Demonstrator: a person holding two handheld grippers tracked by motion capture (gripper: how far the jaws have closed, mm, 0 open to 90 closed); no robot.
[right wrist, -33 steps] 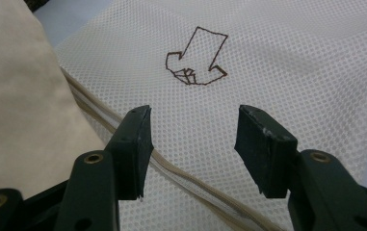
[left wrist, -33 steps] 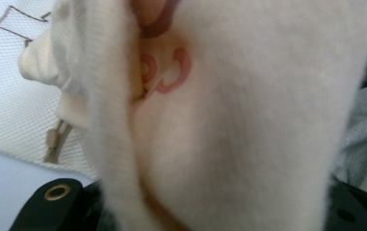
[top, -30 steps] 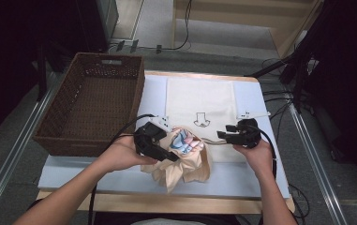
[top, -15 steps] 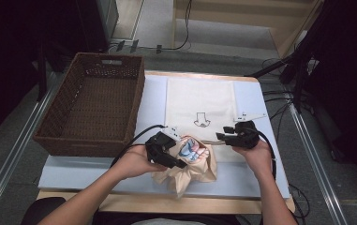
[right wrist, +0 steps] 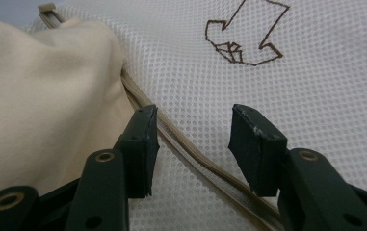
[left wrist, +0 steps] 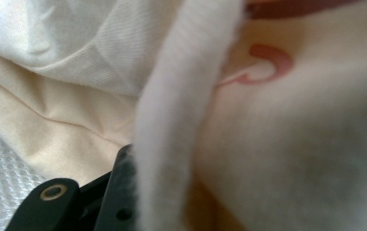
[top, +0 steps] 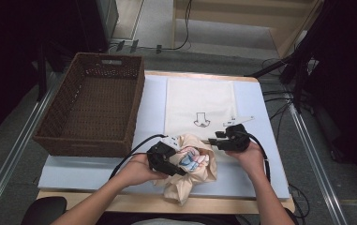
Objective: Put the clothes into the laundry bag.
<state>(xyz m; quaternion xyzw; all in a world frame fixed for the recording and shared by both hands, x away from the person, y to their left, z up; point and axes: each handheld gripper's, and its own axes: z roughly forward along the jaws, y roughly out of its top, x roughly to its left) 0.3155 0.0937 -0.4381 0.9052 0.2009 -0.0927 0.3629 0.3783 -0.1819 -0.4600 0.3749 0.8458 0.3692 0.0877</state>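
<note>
A crumpled cream garment (top: 190, 180) with a pink and blue print lies at the near edge of the table. My left gripper (top: 178, 165) is shut on it from the left. In the left gripper view a thick fold of the garment (left wrist: 171, 120) runs down beside one black finger (left wrist: 116, 192); the other finger is hidden. A white mesh bag (top: 199, 101) with a stitched arrow (right wrist: 241, 41) lies flat behind the garment. My right gripper (right wrist: 193, 120) is open low over the bag's near edge. Its jaws have just been opening a little, with the bag's beige hem (right wrist: 190, 149) running under them.
A dark wicker basket (top: 136, 108) stands at the left on the pale blue mat (top: 152, 103). Cables trail from both grippers toward the near edge. Metal rails run along both sides of the table.
My left hand has sunk toward the near edge with the garment, which now rests lower on the table. My right gripper has slid slightly left and down toward the bag's hem.
</note>
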